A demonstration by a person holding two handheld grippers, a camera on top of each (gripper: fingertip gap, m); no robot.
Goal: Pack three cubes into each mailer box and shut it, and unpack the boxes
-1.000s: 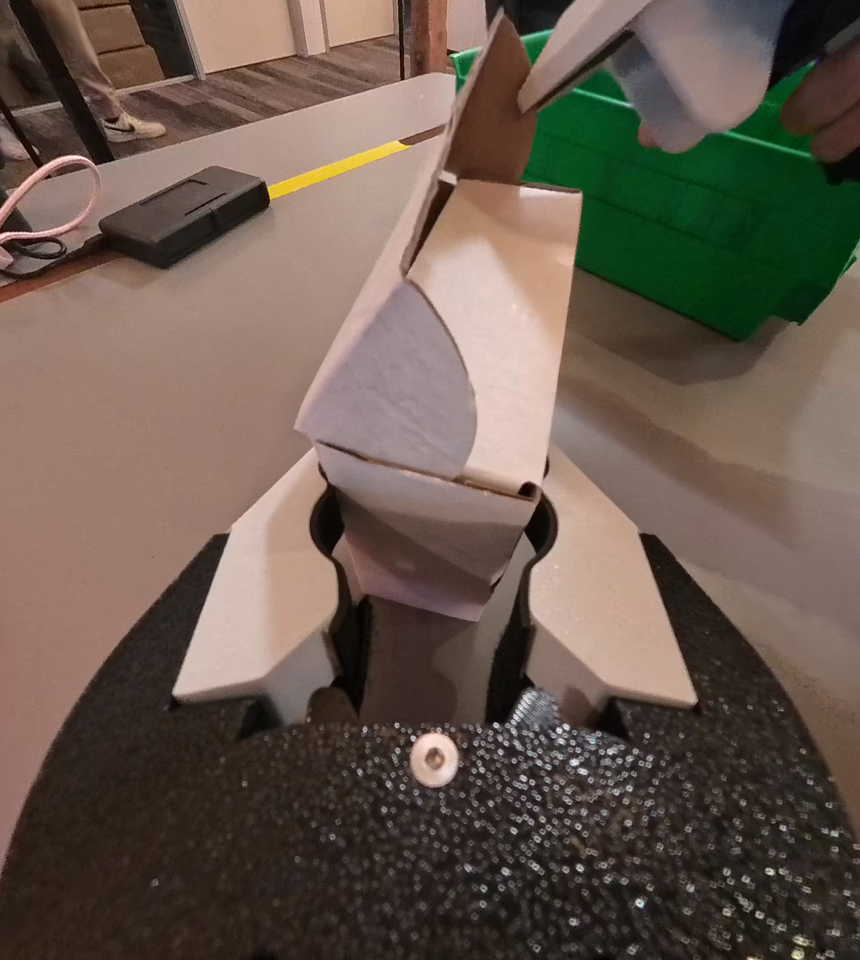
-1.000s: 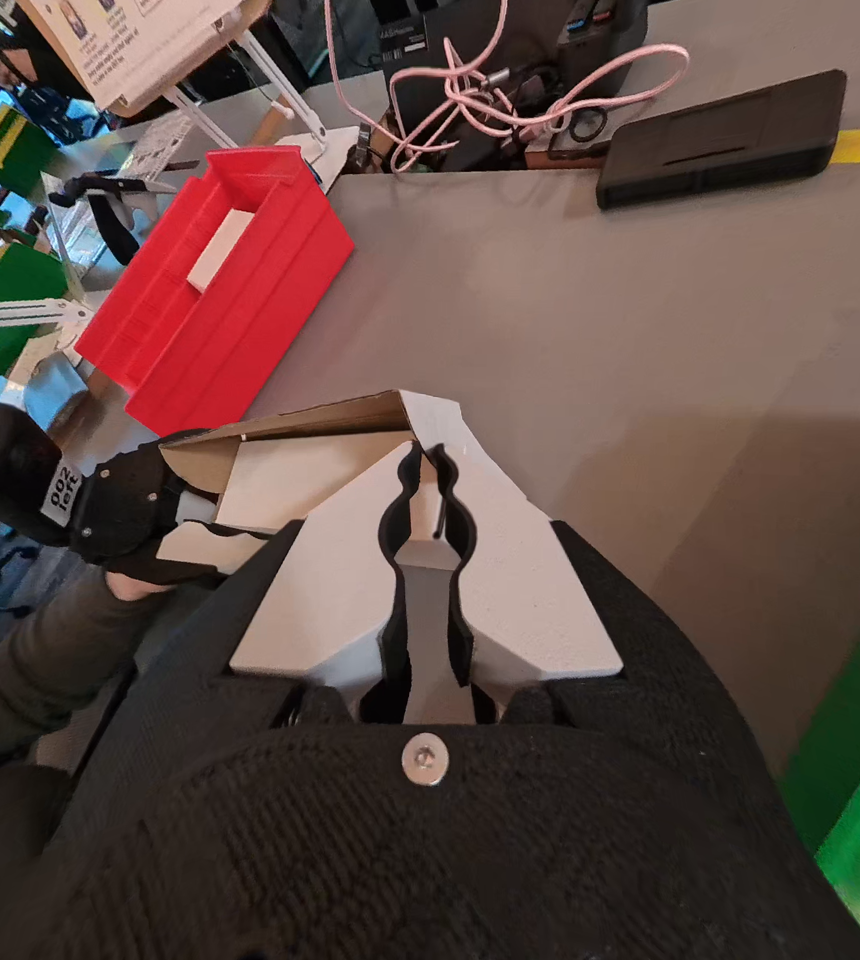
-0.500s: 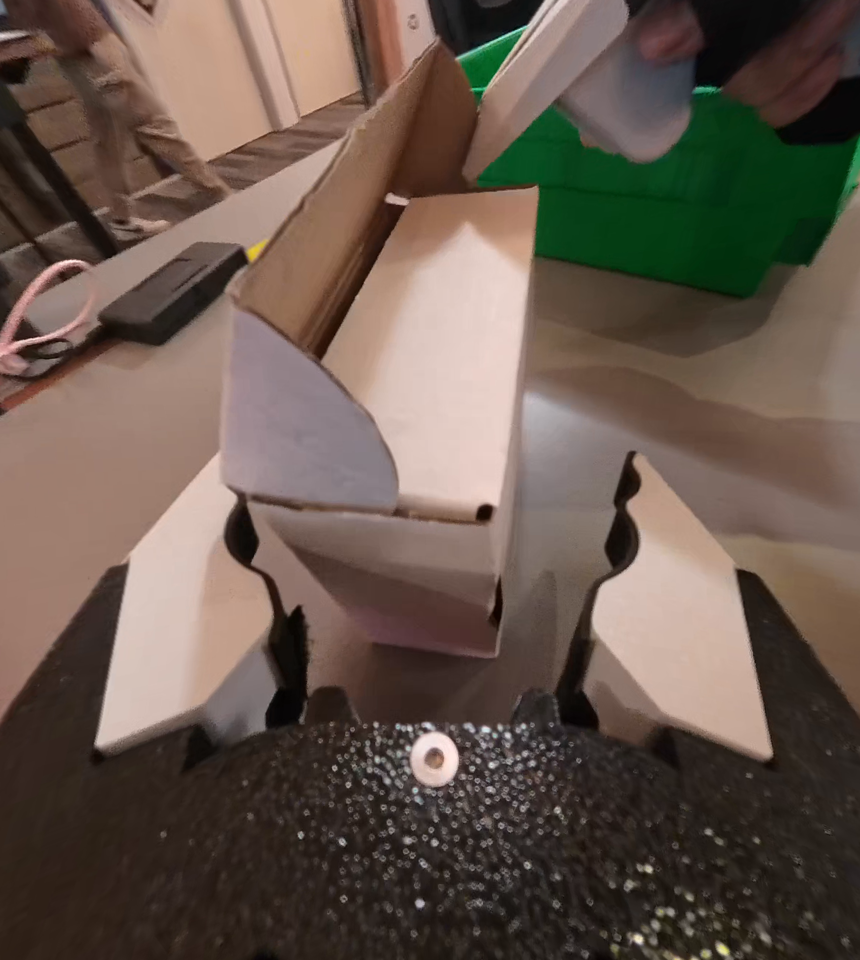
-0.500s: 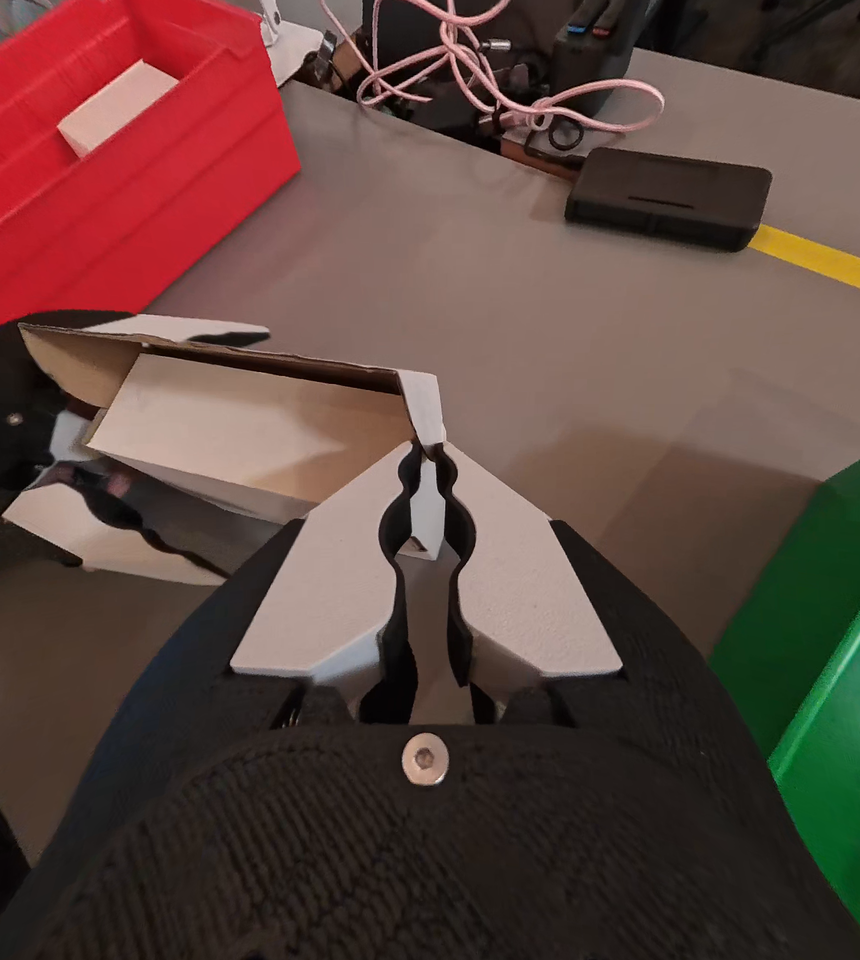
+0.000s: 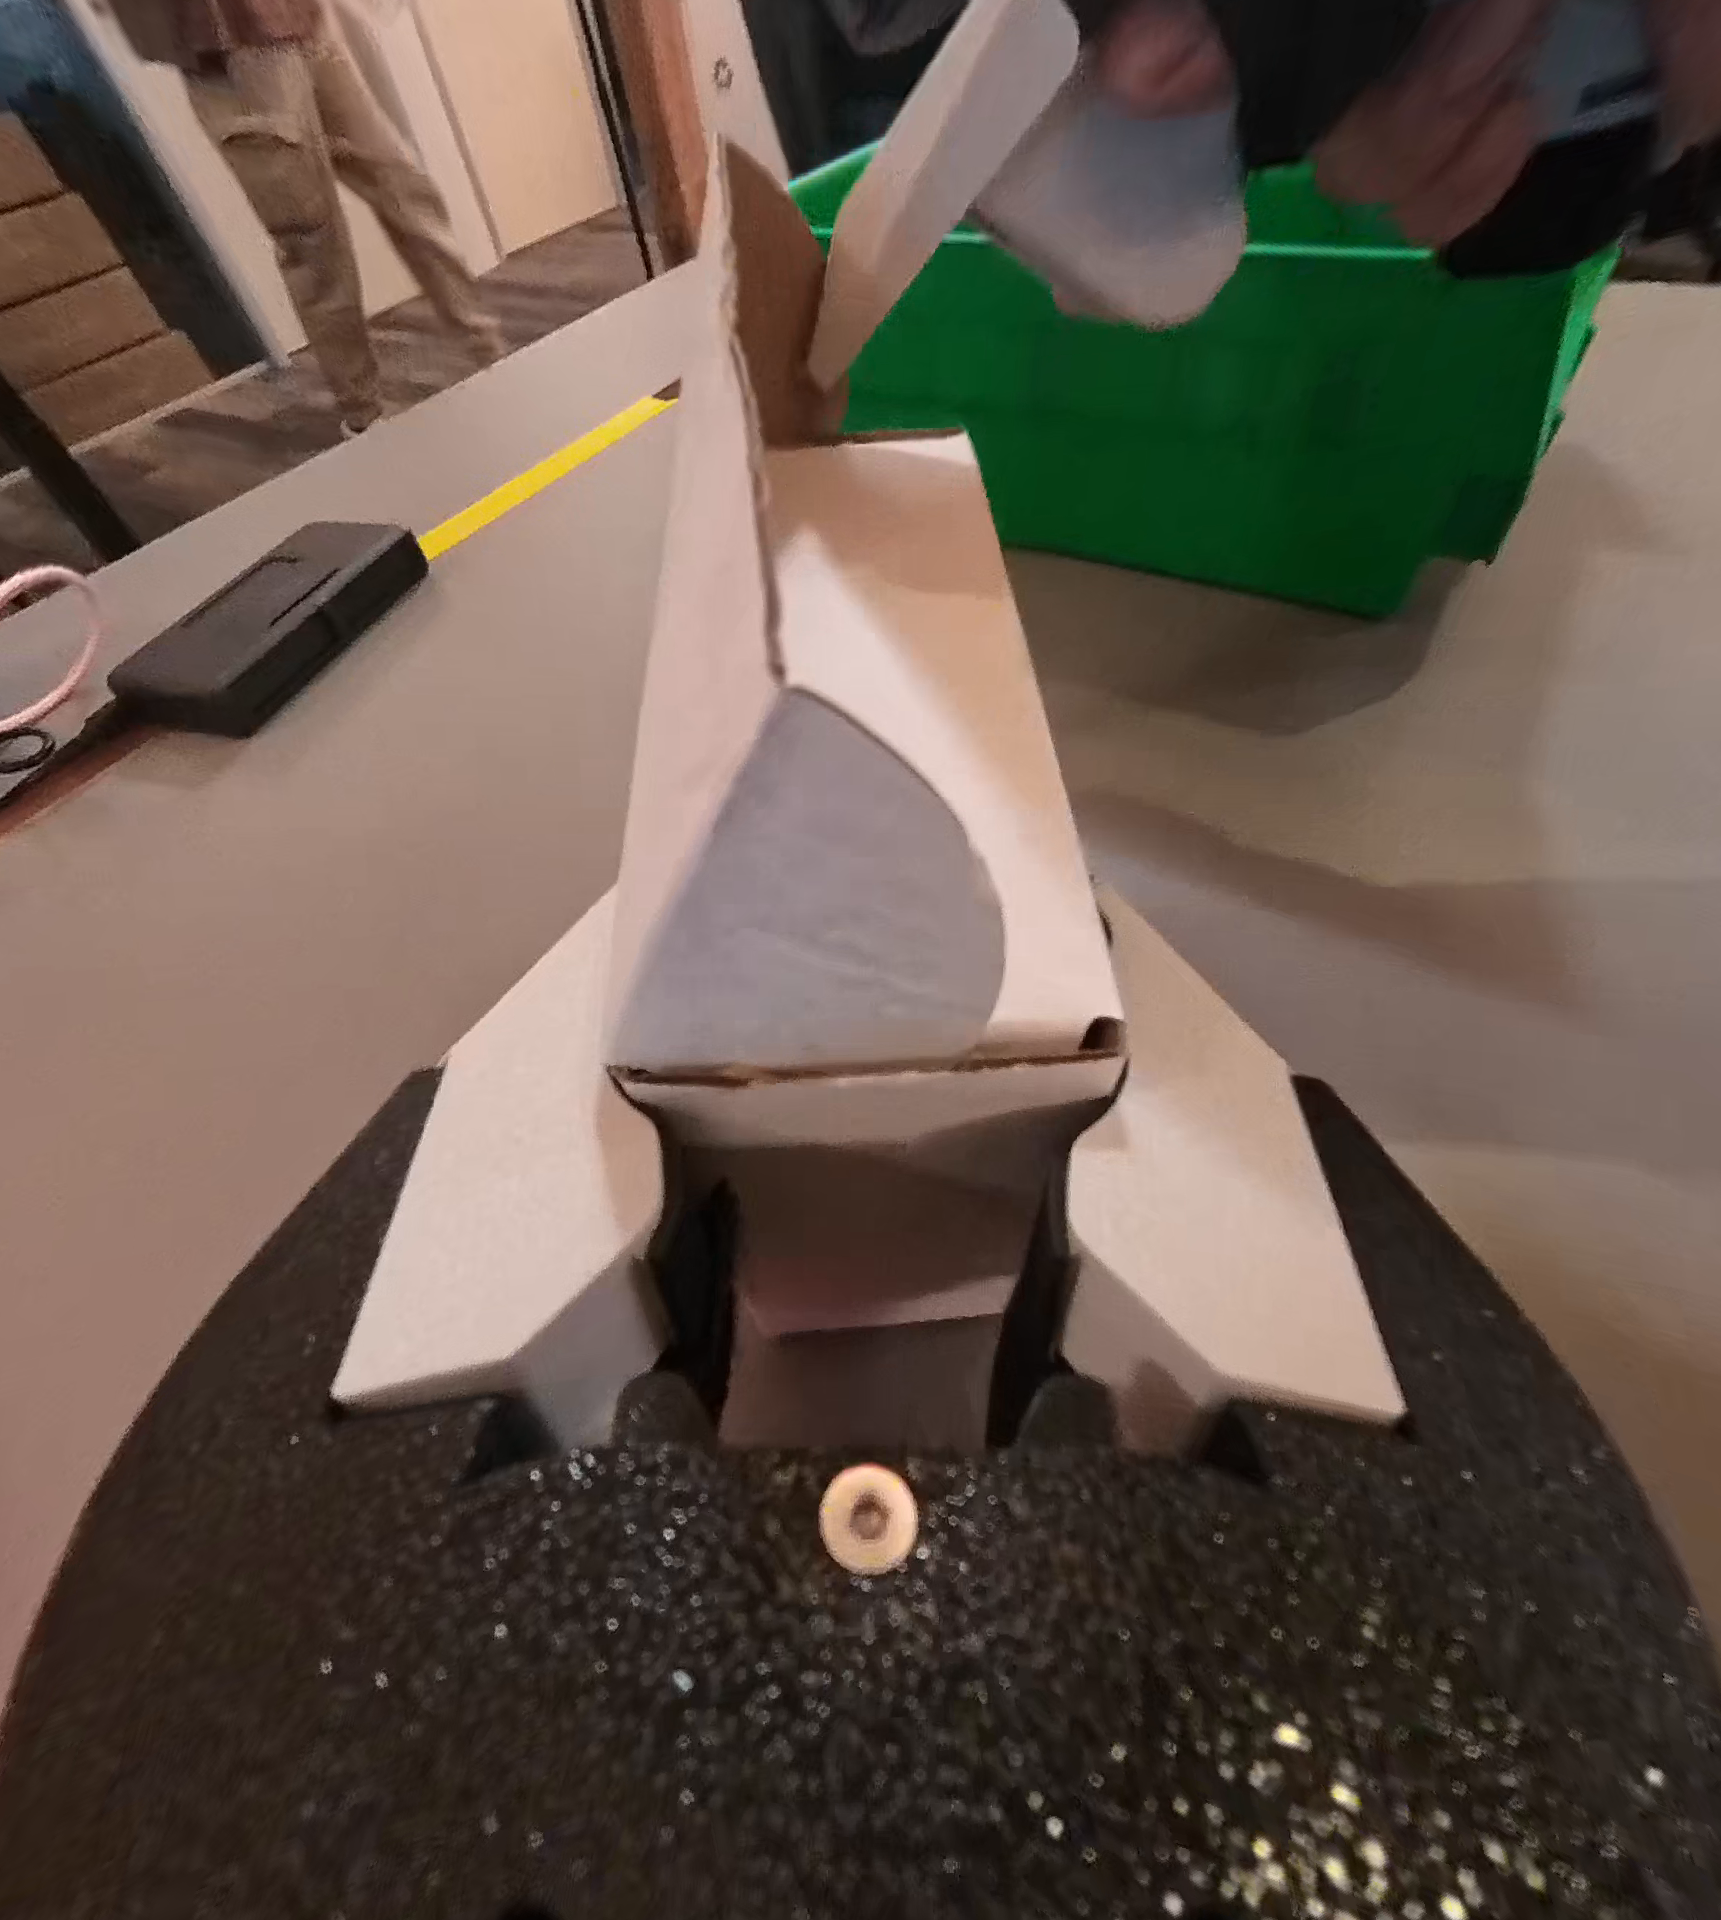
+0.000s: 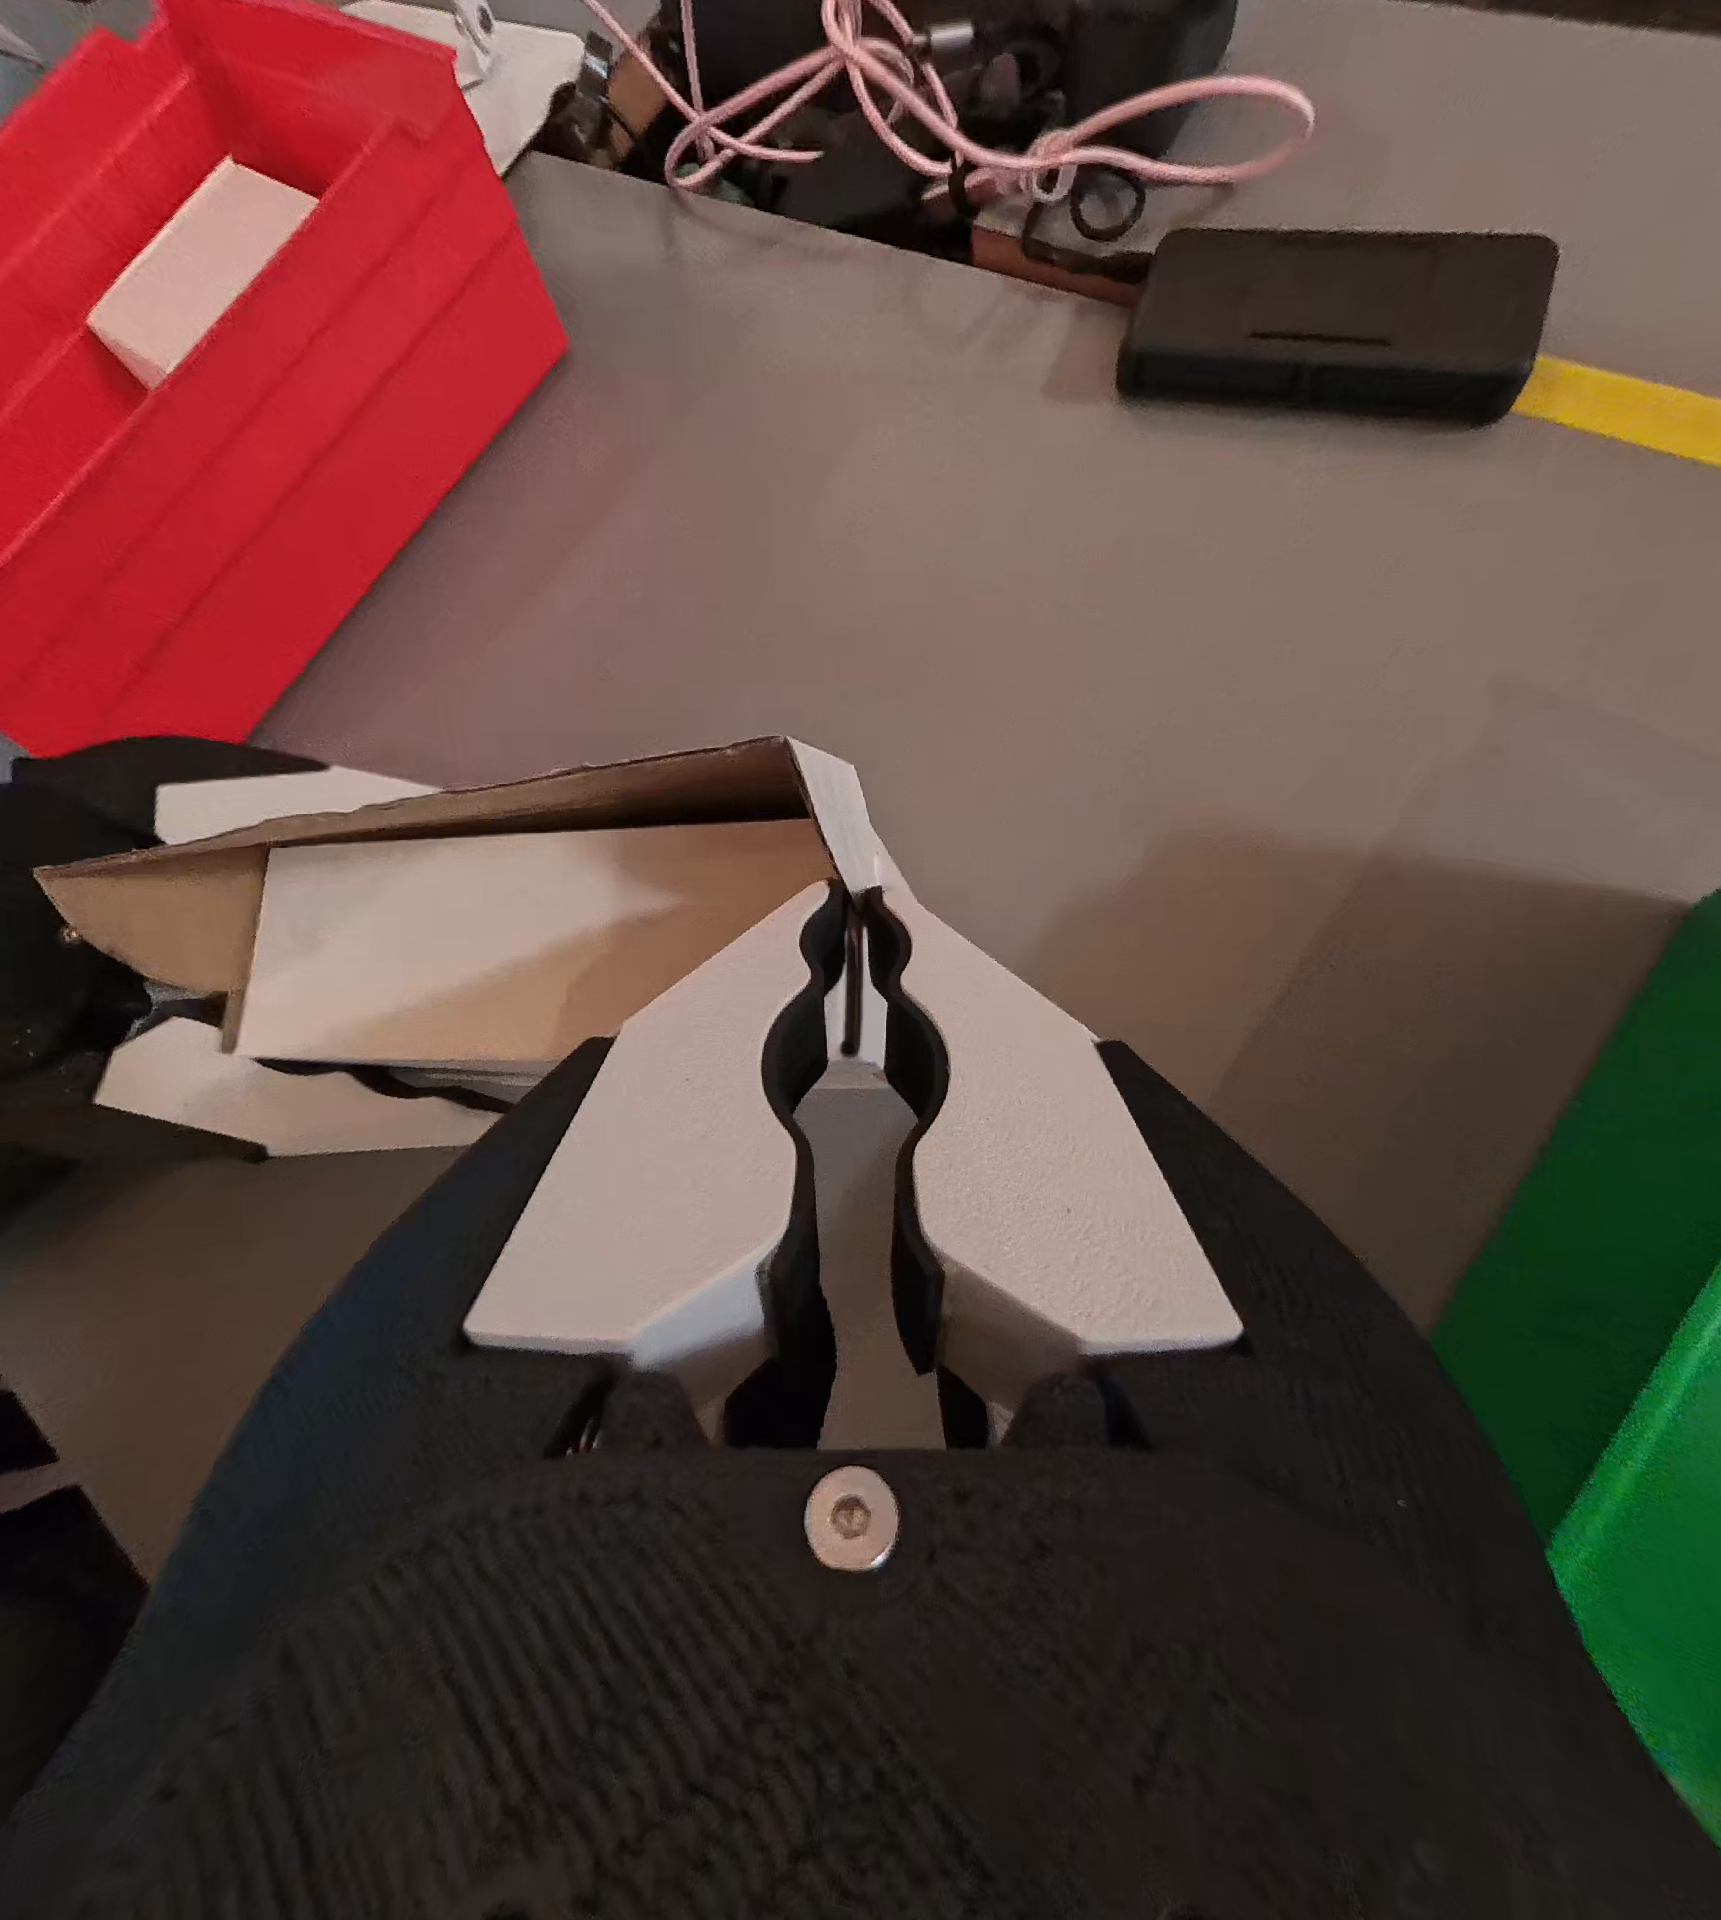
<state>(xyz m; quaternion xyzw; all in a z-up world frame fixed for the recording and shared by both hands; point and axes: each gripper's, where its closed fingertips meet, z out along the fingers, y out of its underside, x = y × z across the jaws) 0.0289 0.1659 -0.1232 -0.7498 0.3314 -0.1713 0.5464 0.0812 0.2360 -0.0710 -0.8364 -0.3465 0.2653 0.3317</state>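
Here left tongs (image 5: 866, 1049) clamp mailer box (image 5: 897, 748) end; right tongs (image 6: 854, 904) pinch lid flap (image 6: 840, 821).

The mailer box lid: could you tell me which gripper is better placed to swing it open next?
Probably the right gripper: it already pinches the lid flap, while the left gripper clamps the mailer box body.

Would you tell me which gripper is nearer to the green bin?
Right. The right gripper, pinching the mailer box lid flap, is up beside the green bin; the left gripper clamps the box's opposite end, farther off.

left gripper (image 5: 866, 1039) clamps white mailer box (image 5: 897, 665).
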